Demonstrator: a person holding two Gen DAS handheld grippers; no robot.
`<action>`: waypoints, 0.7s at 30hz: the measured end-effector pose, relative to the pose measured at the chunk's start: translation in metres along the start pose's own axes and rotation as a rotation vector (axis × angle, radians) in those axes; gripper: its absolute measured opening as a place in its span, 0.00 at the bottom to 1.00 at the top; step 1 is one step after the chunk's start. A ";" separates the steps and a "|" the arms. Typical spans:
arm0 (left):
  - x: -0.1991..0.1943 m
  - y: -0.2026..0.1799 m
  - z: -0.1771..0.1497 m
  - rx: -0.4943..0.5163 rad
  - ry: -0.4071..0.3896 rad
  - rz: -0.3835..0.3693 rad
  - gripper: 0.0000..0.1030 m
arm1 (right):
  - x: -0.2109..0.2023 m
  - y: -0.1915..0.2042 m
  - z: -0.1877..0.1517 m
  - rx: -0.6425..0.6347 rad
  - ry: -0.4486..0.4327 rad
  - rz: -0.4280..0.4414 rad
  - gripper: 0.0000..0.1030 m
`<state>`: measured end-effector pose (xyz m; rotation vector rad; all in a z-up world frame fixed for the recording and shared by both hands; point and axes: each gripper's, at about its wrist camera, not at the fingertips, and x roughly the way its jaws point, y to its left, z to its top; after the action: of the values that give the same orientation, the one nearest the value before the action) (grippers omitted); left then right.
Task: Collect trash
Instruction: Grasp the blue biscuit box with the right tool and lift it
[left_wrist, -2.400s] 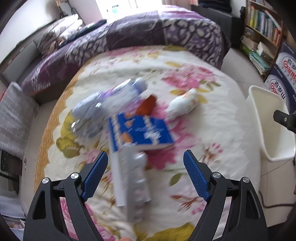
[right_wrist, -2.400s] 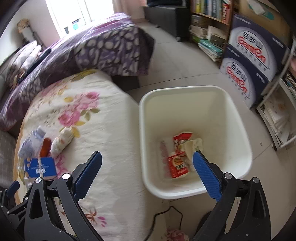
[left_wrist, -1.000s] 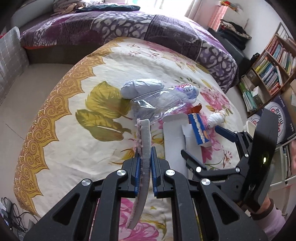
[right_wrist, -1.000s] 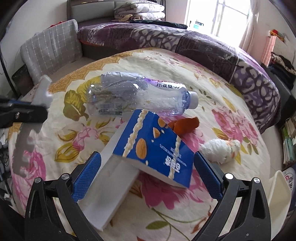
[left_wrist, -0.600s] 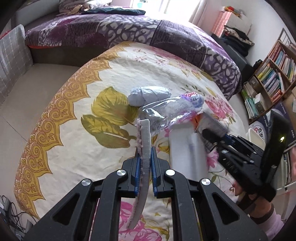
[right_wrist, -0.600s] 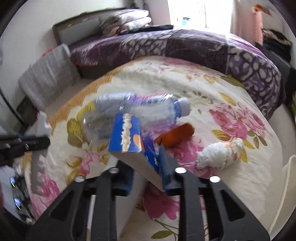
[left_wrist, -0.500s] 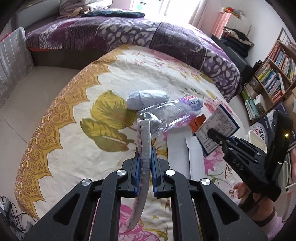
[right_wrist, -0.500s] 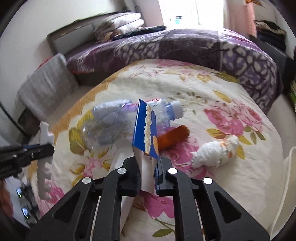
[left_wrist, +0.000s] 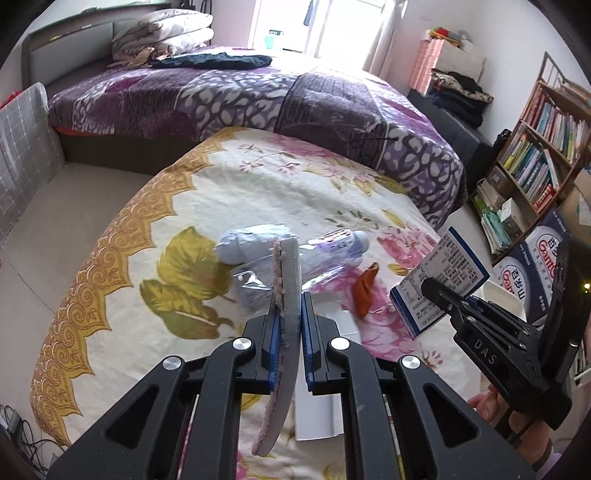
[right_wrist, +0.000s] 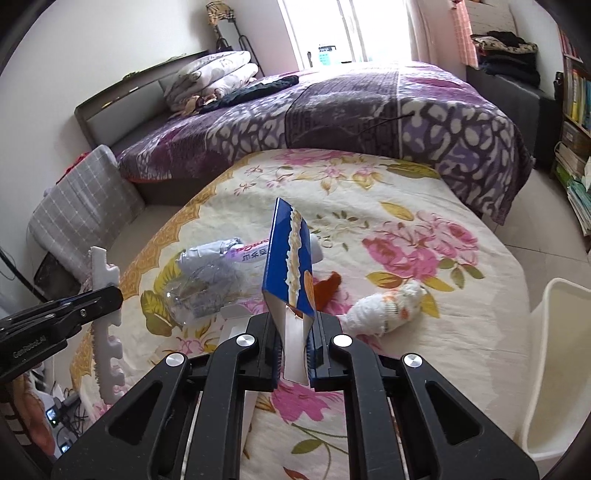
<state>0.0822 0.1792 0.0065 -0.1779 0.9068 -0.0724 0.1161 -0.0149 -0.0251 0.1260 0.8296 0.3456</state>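
Left tongs (left_wrist: 289, 343) clamped on a white foam strip (left_wrist: 286, 295), held above the floral bedspread (left_wrist: 155, 229). Crushed plastic bottle (right_wrist: 218, 277), orange scrap (right_wrist: 327, 286) and white wad (right_wrist: 388, 308) lie on the spread. Right tongs (right_wrist: 293, 354) clamped on the blue carton (right_wrist: 290, 266), lifted clear. White bin (right_wrist: 554, 369) at far right. I judge both pickups done; next, carry both to the bin and release.

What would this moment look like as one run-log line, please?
left gripper: shut on white comb-shaped foam piece | right gripper: shut on blue cardboard snack box | crushed clear plastic bottle: on floral blanket | white bin: right
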 end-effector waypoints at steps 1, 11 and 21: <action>0.001 -0.004 0.000 0.005 -0.001 0.000 0.10 | -0.002 -0.002 0.000 0.005 0.000 -0.002 0.09; 0.013 -0.039 0.002 0.046 0.001 -0.010 0.10 | -0.013 -0.030 -0.003 0.063 0.022 -0.061 0.09; 0.024 -0.074 0.003 0.083 0.008 -0.040 0.10 | -0.027 -0.064 -0.009 0.111 0.044 -0.120 0.10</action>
<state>0.1002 0.1036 0.0033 -0.1184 0.9065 -0.1479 0.1090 -0.0841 -0.0280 0.1723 0.8956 0.1902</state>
